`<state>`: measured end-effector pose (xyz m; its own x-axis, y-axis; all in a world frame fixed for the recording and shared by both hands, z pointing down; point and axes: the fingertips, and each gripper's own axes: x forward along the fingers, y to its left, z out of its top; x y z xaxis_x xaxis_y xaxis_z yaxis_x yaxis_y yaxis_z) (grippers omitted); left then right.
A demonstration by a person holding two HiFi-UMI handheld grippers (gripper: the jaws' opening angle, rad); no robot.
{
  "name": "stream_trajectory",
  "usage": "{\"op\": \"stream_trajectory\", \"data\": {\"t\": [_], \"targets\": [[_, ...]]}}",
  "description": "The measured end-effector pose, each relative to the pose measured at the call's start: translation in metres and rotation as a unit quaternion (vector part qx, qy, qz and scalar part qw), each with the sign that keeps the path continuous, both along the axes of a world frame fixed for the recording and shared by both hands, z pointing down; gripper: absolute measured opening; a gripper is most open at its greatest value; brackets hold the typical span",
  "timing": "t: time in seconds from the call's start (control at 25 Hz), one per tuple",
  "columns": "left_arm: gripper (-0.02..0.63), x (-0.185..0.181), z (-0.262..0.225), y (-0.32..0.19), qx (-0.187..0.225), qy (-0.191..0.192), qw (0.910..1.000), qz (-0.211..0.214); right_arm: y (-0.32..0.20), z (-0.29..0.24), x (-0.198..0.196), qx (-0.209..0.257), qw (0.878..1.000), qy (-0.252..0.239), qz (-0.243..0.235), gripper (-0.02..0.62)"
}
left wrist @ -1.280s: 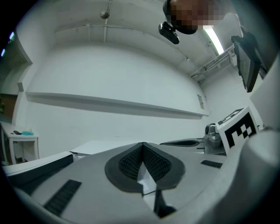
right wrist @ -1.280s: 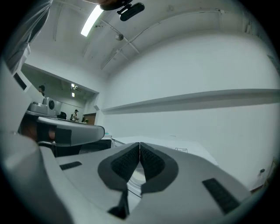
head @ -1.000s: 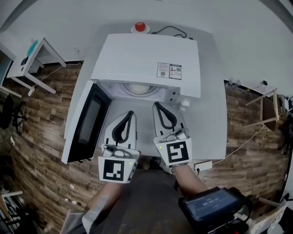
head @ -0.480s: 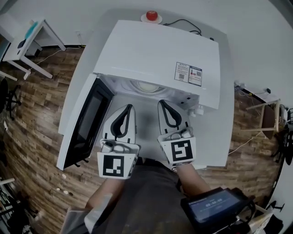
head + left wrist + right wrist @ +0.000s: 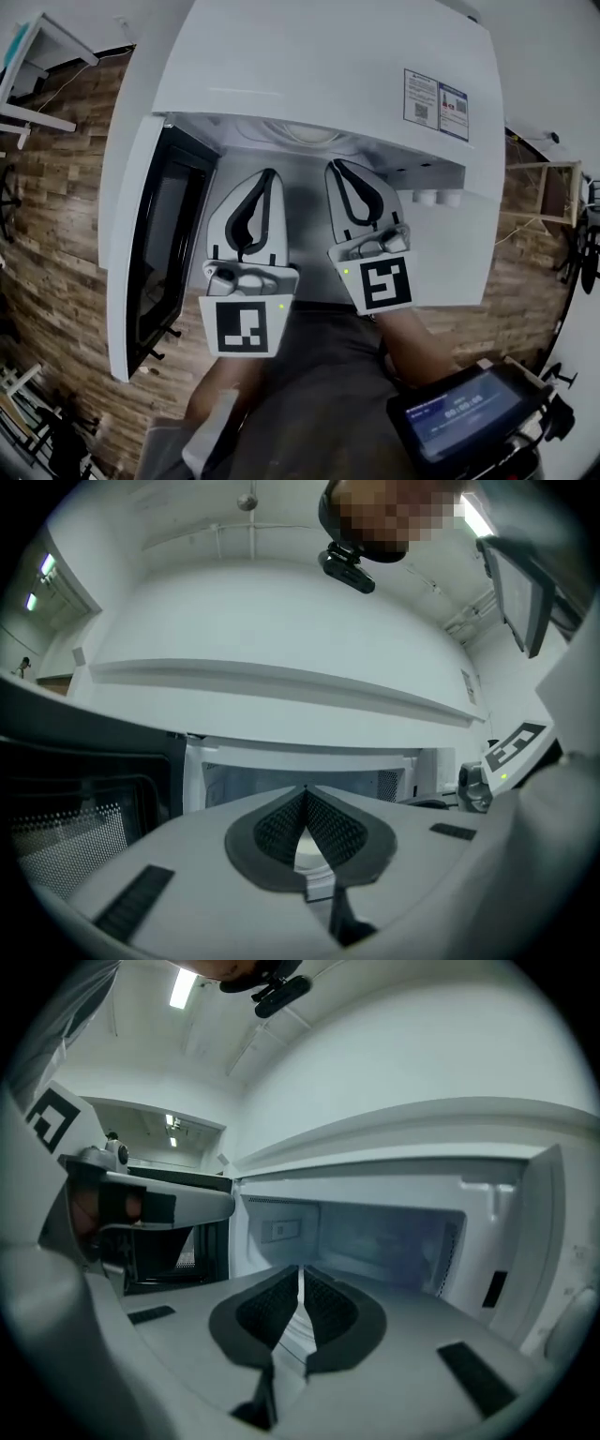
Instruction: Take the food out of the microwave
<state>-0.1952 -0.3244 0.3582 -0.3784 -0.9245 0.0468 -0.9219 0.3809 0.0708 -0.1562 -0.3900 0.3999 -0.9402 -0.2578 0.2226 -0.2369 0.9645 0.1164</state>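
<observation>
We see a wood-plank floor, a white table at the upper left, and a strip light overhead.

The left hand-held gripper and right hand-held gripper are white with black-lined jaws.

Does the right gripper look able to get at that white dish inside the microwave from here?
Probably yes. The microwave door is swung wide open, and nothing stands between the right gripper and the white dish inside. Its jaws are shut, though, so they would have to open first.
</observation>
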Motion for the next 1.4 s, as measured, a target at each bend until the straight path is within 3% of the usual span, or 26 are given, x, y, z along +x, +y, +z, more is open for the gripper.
{"op": "stream_trajectory", "data": {"t": [0.32,0.52,0.68,0.84,1.4], "targets": [[0.006,-0.015,0.033,-0.014,-0.003,0.025,0.9997,0.004,-0.011,0.045,-0.010,-0.014,0.999,0.014,0.026,0.108],[0.006,-0.023,0.050,-0.017,-0.015,0.043,0.9989,0.005,-0.025,0.056,-0.021,-0.015,0.998,0.018,0.050,0.346],[0.006,-0.024,0.058,-0.019,-0.022,0.060,0.9979,0.012,-0.039,0.059,-0.033,-0.022,0.997,0.025,0.065,0.438],[0.006,-0.024,0.062,-0.019,-0.033,0.070,0.9968,0.020,-0.048,0.061,-0.049,-0.030,0.997,0.030,0.065,0.478],[0.006,-0.044,0.063,-0.013,-0.039,0.083,0.9957,0.012,-0.064,0.066,-0.093,-0.028,0.997,0.057,0.047,0.528]]}}
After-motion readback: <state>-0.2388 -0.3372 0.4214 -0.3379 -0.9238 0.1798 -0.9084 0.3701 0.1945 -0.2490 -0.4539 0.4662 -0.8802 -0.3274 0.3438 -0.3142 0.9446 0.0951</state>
